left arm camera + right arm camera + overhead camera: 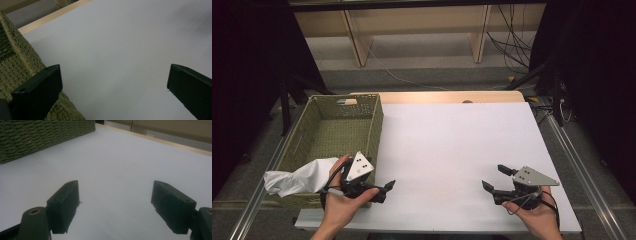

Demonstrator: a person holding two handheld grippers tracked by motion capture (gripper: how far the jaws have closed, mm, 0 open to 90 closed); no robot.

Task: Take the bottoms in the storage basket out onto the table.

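Nearest the person, the left hand point(343, 197) holds the left gripper point(384, 190) just beside the basket's point(377, 127) near right corner, jaws spread wide with nothing between them. In the left gripper view those jaws frame bare white counter point(120, 50), the basket's woven wall right by one jaw. A white cloth point(299, 177) drapes over the basket's near rim, spilling outward, close beside that hand. Well to the right of the basket, the right hand point(534, 217) holds the right gripper point(497, 177) low over the counter's near right part, jaws also wide apart and empty. The right gripper view shows the basket's wall off beyond its jaws. Farther out, the counter's wooden edge point(437, 96) runs behind the basket, then grey floor point(422, 77) with cables point(509, 47).
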